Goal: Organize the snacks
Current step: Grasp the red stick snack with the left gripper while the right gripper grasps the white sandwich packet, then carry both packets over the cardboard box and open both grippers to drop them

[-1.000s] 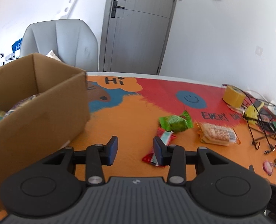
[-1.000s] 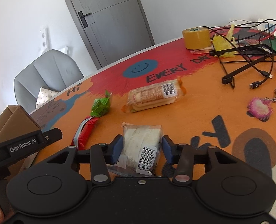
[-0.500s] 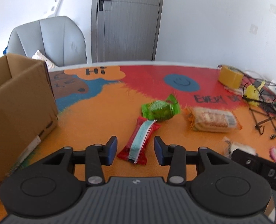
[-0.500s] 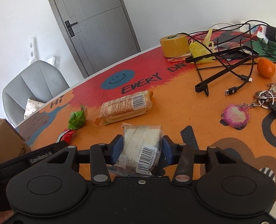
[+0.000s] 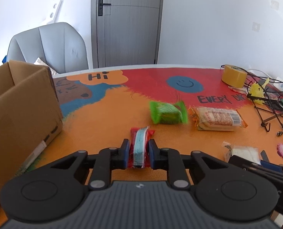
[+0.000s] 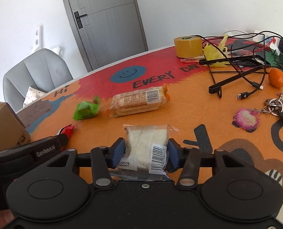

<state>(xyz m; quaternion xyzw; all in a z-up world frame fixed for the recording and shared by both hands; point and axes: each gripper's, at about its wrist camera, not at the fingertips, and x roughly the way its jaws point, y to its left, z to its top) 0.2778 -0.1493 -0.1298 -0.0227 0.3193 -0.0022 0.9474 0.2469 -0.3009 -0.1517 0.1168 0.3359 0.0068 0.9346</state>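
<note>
My left gripper [image 5: 138, 155] is shut on a red and blue snack bar [image 5: 140, 145] that lies on the orange mat; both pads press its sides. My right gripper [image 6: 145, 152] is shut on a clear white snack packet with a barcode [image 6: 148, 143]. A green wrapped snack [image 5: 167, 112] and a long biscuit pack in orange-edged wrap [image 5: 217, 118] lie further out on the mat. The cardboard box [image 5: 21, 110] stands at the left. In the right wrist view the left gripper's body [image 6: 26, 152] shows at the lower left, the red bar's tip [image 6: 67, 131] peeking past it.
At the far right lie a yellow tape roll [image 6: 188, 45], tangled black cables and a wire stand [image 6: 237, 70], an orange fruit [image 6: 277, 77], keys [image 6: 279, 105] with a pink charm [image 6: 247, 119]. A grey chair [image 5: 47, 45] stands behind the table, before a grey door.
My left gripper moved from beside the box toward the red and blue bar, then shut on it. The right gripper kept its hold on the white packet.
</note>
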